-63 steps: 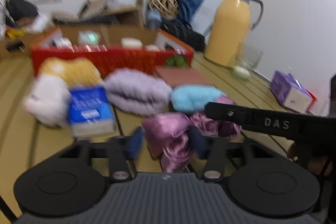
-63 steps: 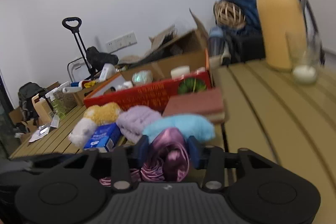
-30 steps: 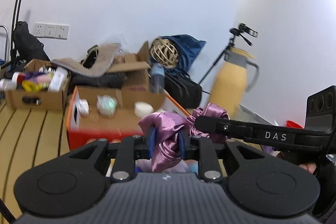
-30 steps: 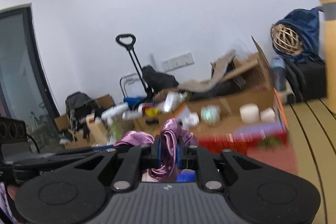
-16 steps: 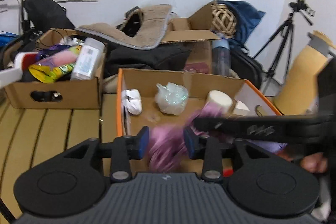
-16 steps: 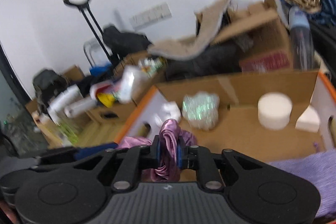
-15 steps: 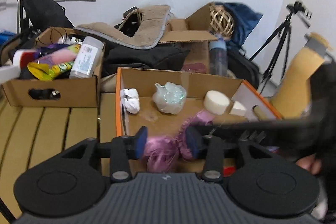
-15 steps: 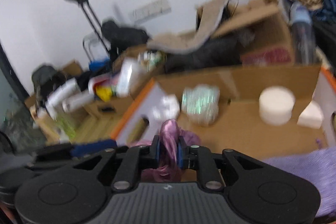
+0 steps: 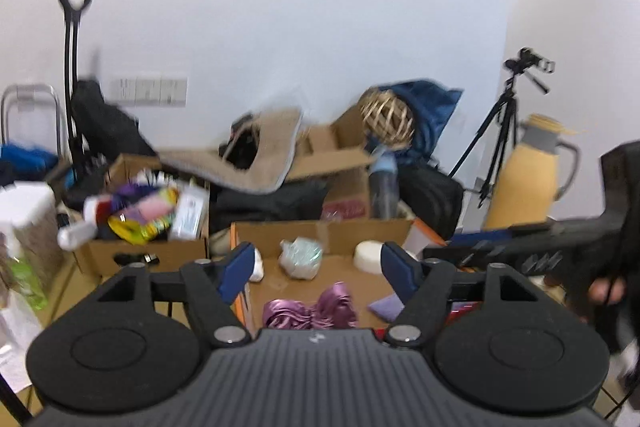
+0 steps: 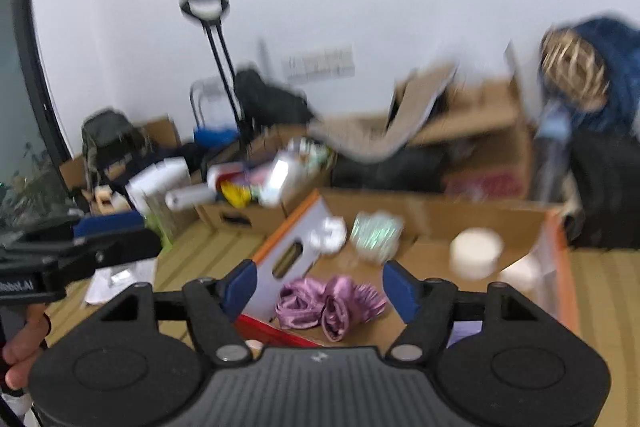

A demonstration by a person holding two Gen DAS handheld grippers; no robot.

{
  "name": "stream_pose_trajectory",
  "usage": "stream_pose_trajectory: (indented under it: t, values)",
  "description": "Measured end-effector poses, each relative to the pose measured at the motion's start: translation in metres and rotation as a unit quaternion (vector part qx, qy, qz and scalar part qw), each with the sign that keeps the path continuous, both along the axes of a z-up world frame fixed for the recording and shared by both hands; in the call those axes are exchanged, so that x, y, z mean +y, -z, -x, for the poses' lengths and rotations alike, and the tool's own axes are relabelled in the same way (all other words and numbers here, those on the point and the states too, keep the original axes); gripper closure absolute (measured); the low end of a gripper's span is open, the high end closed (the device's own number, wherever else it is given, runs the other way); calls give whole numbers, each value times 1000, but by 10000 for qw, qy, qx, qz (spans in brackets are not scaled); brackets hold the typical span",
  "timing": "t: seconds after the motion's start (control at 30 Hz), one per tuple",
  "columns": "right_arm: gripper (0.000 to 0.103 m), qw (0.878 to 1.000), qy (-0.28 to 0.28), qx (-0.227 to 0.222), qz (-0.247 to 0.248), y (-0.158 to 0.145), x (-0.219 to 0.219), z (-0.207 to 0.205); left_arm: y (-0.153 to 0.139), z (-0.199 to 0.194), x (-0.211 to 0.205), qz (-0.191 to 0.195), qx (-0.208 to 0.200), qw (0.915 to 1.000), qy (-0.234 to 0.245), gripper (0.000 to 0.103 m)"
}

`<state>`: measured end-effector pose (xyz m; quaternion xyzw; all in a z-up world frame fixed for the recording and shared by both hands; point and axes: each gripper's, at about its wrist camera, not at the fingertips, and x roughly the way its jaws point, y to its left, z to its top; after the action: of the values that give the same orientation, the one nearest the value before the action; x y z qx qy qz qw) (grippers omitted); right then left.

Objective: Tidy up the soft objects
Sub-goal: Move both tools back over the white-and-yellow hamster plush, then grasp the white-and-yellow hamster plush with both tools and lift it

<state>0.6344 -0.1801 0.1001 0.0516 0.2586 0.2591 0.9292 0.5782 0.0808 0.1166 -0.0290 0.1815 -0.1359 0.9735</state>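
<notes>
The purple satin cloth (image 10: pixel 330 303) lies crumpled on the floor of the cardboard box (image 10: pixel 436 217), just below and ahead of both claws. The left claw (image 9: pixel 320 269) and right claw (image 10: pixel 318 285) have just been opening and stand released, with nothing between their jaws. That drop looks finished; next, I'd say, comes swinging back toward another soft thing outside the box.

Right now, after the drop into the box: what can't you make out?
- Purple satin cloth: left wrist view, near edge hidden by gripper body.
- Lilac soft item: mostly behind a finger.
- Round white item and cardboard box contents: right wrist view, motion-blurred.
</notes>
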Motion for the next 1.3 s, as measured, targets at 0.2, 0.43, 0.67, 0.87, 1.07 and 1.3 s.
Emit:
stream_pose_trajectory:
  t: [0.2,0.43,0.67,0.87,1.07,1.3]
  values:
    - [27,9976,340,-570,-189,-17,-58,93,0,89,-23,-160,-349,9993,21,20]
    - [25,9957,696,-609,79,33,-82,184,44,153,-42,-208,-206,9995,141,17]
    - [26,9973,658,-121,-297,91,-77,204,89,149,-52,-371,340,9984,-242,16]
    - [26,9980,538,4,-337,109,-63,185,120,98,-57,-502,537,9943,-773,16]
    - [31,9991,366,151,-182,117,-42,145,148,45,-48,-311,822,9899,-1115,16]
    - [39,9997,-131,186,34,116,4,76,164,29,-16,409,1148,9904,-658,46]
